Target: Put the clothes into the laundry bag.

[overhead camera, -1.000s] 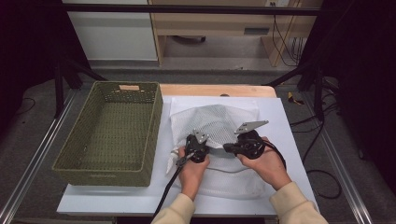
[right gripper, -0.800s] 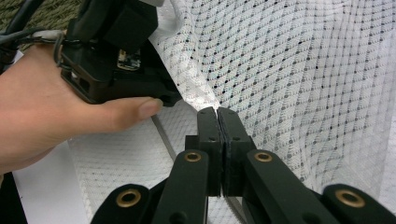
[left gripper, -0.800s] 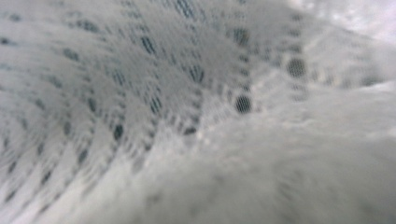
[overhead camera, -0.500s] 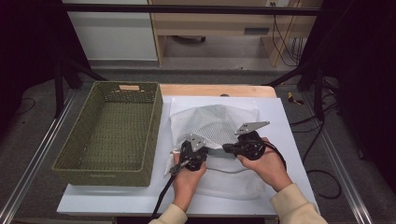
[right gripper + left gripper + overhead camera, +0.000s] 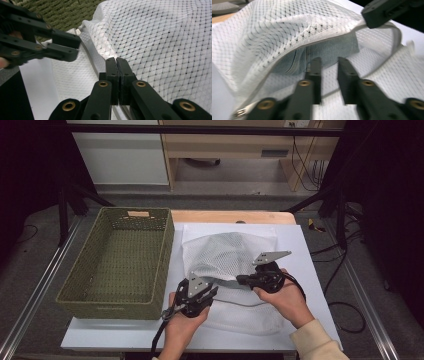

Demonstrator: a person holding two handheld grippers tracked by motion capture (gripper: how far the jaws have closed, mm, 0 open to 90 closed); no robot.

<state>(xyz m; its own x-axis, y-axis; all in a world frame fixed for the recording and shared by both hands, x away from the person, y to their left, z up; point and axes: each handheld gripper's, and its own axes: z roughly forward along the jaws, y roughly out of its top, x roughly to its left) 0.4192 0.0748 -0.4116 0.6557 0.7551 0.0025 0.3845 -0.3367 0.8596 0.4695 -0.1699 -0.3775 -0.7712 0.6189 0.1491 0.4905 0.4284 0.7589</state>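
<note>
The left gripper (image 5: 212, 292) has pulled back toward the near left since the earlier frames, away from the white mesh laundry bag (image 5: 232, 255) whose edge it was at a second ago. Its jaws have just been opening and now stand apart with nothing between them; in the left gripper view they point at the bag's gaping mouth, where a folded blue-grey denim garment (image 5: 329, 53) lies inside behind the zipper edge. The right gripper (image 5: 242, 280) has hardly moved. It is clenched on the upper edge of the bag's opening, and in the right gripper view its jaws (image 5: 116, 62) meet tight on the mesh hem, holding that edge lifted so the bag billows up beyond it.

The bag lies at the middle of the white surface (image 5: 305, 255), its far part puffed up and its near part flat under the person's hands. A green woven basket (image 5: 120, 262) stands on the left side of the surface, just beside the bag, with a small tan label on its far wall. Past the far edge of the surface there is a strip of bare wood, then a grey floor, a pale cabinet, a wooden shelf unit and trailing cables at the far right. Dark stands rise on both sides.
</note>
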